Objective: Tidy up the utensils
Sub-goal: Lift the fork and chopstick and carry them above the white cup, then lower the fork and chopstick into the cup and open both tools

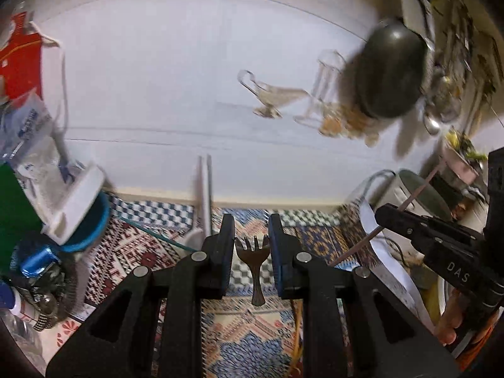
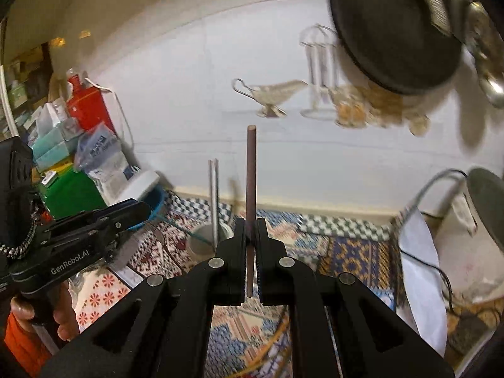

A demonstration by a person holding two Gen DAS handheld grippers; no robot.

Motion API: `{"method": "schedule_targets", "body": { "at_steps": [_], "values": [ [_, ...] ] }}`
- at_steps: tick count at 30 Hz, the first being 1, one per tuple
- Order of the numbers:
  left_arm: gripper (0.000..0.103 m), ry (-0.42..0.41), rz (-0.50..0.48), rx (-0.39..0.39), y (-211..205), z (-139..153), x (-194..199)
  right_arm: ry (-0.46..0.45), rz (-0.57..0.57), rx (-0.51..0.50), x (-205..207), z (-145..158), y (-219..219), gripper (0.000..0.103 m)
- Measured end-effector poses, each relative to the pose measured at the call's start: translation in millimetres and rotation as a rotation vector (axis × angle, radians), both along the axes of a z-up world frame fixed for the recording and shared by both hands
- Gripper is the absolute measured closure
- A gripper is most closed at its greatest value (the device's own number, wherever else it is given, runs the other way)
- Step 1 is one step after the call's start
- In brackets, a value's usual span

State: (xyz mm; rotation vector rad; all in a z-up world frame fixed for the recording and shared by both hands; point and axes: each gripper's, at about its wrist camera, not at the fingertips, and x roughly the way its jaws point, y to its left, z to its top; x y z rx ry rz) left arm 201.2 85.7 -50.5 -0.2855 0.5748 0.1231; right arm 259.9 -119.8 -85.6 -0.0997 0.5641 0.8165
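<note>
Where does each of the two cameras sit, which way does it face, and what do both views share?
Left wrist: on the left gripper, looking along its fingers over a patterned cloth to a white wall; a small fork sits between the pads; the right gripper and a hand show at right.
Right wrist: on the right gripper, facing likewise, shut on a brown stick; the left gripper shows at left.
Shared: dark pan, white cup.

Dim warm indoor light, motion blur, fisheye-bent edges, soft wall shadows
</note>
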Motion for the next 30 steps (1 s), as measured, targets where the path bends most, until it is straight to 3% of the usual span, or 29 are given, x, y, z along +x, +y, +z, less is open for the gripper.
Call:
{"method": "schedule_targets", "body": {
  "at_steps": [14,30],
  "values": [
    [0.083,0.009,0.148,0.020,57.7,-1.5,36.8,0.011,0.120,0.033,30.9,3.1,73.9,0.098],
    [0.083,0.140,0.168,0.029,72.9,-59.6,83.0,0.108,0.133,-0.100,67.3,-58.5,120.8,0.098]
  ]
}}
